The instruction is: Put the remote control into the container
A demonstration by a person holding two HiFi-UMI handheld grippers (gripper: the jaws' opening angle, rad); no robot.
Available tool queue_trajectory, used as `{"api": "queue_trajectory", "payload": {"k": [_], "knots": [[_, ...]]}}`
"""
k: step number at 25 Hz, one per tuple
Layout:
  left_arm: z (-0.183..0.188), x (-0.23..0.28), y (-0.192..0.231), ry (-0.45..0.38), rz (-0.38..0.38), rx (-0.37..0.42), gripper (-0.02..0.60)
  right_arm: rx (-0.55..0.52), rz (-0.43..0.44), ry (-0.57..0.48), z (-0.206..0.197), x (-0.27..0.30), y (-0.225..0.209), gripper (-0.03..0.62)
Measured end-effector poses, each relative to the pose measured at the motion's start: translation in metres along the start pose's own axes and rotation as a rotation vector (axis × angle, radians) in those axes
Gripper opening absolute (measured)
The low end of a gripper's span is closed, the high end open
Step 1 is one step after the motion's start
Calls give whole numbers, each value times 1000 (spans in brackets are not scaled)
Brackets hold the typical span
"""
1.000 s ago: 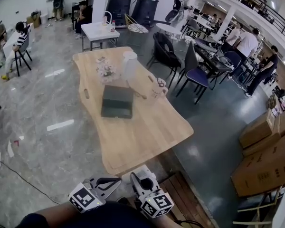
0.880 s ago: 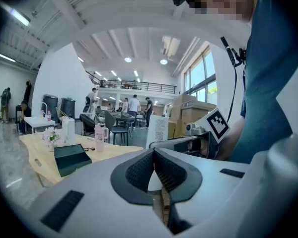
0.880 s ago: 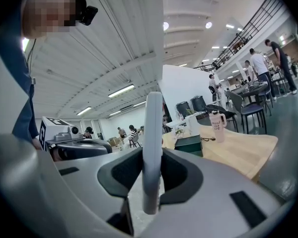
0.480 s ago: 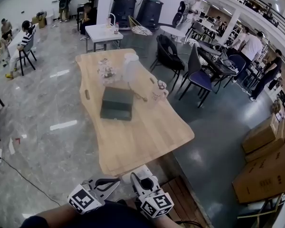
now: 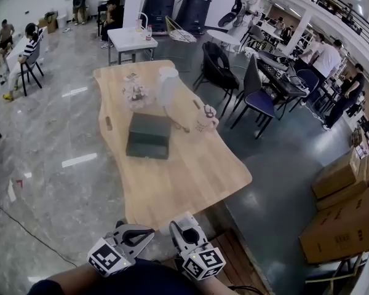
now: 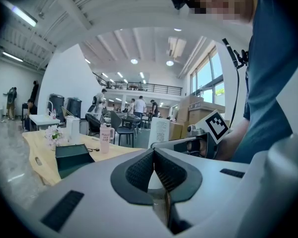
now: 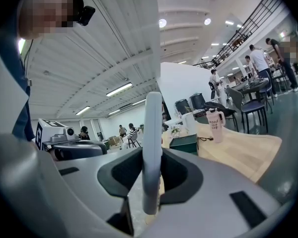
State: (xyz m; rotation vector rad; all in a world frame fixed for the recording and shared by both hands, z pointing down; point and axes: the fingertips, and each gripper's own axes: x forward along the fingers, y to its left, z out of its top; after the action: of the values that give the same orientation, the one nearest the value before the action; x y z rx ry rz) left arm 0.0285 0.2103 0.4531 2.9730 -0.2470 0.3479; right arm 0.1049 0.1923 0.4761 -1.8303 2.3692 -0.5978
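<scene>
Right tongs [image 7: 152,155] gripping remote control [image 7: 153,125] upright for dropping into dark container [image 5: 149,135] on counter [image 5: 184,177]; left tongs [image 6: 154,150] closed, empty.

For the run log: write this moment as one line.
right gripper: shut on remote control, upright | left gripper: shut, empty | container: on table, far ahead | remote not yet in container

The wooden table [image 5: 178,177] is seen steeply from above, well off, in the head view; it and the dark green box [image 5: 149,136] are faced nearly level by both gripper views.
</scene>
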Motion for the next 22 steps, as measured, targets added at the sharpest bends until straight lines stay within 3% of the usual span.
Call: {"api": "queue_trajectory", "payload": {"k": [3,10,22], "knots": [[3,10,25,-5,-29,-13,12,-9,-25,5,5,22,-10,107],[15,26,109,-19,-87,38,12,-8,-87,13,20,97,-32,107],[20,41,220,-27,-169,-42,12,-28,-204,27,38,196,-63,107]]}}
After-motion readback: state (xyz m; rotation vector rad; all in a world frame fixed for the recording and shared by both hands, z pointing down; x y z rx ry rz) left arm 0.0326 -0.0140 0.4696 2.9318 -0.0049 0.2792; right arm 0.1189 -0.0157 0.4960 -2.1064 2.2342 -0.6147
